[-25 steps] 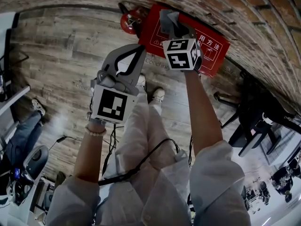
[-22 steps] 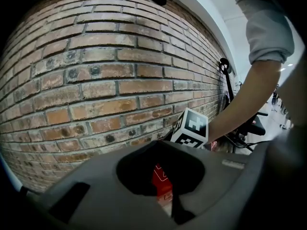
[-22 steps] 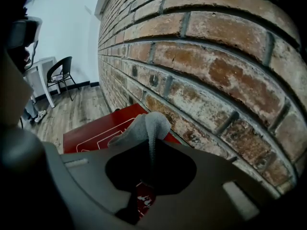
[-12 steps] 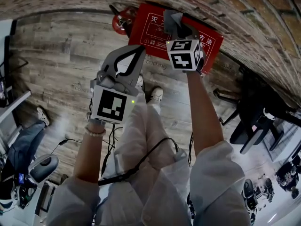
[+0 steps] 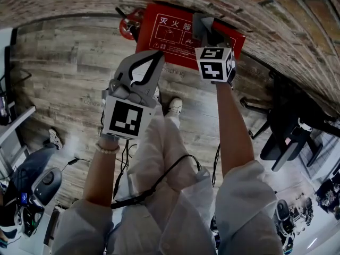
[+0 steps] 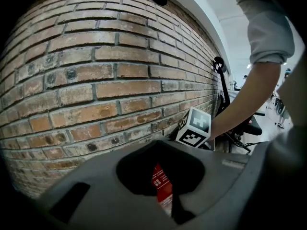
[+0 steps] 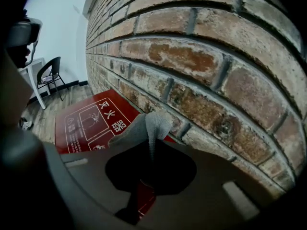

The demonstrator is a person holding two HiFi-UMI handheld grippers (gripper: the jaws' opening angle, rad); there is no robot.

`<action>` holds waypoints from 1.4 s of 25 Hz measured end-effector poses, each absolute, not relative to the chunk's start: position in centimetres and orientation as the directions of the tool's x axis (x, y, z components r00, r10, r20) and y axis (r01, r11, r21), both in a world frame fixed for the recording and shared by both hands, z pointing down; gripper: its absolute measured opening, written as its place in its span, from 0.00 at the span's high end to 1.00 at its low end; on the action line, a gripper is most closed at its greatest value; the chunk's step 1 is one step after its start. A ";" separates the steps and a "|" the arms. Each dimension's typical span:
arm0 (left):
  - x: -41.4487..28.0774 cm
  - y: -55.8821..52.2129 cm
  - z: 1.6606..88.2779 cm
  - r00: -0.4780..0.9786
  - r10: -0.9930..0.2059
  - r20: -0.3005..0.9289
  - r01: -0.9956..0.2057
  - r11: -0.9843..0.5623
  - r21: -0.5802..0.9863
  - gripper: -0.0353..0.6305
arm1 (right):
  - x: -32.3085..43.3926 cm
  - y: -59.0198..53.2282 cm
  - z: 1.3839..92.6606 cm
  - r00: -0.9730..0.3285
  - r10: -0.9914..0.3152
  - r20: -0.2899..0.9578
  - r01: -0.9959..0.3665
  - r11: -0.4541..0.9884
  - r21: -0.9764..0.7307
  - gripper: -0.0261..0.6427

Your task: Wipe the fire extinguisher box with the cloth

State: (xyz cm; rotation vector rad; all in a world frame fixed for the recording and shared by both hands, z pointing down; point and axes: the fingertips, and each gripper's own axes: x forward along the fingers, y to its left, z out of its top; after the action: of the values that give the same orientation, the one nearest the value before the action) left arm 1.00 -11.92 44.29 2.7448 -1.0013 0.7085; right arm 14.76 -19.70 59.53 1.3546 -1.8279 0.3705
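Right hand-held gripper (image 5: 208, 36), cloth (image 5: 202, 24) now farther right across fire extinguisher box (image 5: 167, 33)

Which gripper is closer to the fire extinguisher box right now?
Right. The right gripper is over the box, shut on the cloth; the left gripper, jaws together, is held back short of its near edge.

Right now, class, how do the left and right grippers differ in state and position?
The right gripper grips a grey cloth; the left gripper is shut on nothing. The right gripper is at the red fire extinguisher box; the left gripper hangs short of it. Both are shut.
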 end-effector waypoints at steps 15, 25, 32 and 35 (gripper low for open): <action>4.7 -11.6 44.7 0.694 -0.537 0.479 -0.602 -0.798 -0.023 0.95 | 23.1 -17.7 60.1 0.017 -0.655 0.756 -0.942 0.244 0.232 0.93; 5.8 -11.5 44.8 0.707 -0.521 0.478 -0.584 -0.811 -0.020 0.95 | 26.4 -16.5 60.3 0.072 -0.639 0.766 -0.944 0.205 0.259 0.92; 5.7 -11.3 45.0 0.709 -0.520 0.476 -0.584 -0.812 -0.017 0.95 | 27.6 -15.6 60.4 0.103 -0.634 0.766 -0.942 0.185 0.280 0.93; 5.6 -11.3 44.9 0.707 -0.523 0.476 -0.587 -0.809 -0.017 0.95 | 27.8 -15.4 60.4 0.109 -0.636 0.764 -0.942 0.179 0.283 0.93</action>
State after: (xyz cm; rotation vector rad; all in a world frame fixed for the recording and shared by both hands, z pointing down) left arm 5.56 -11.28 44.94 2.7756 -0.9074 0.7105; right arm 27.84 -15.36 60.38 1.5387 -1.6092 0.4560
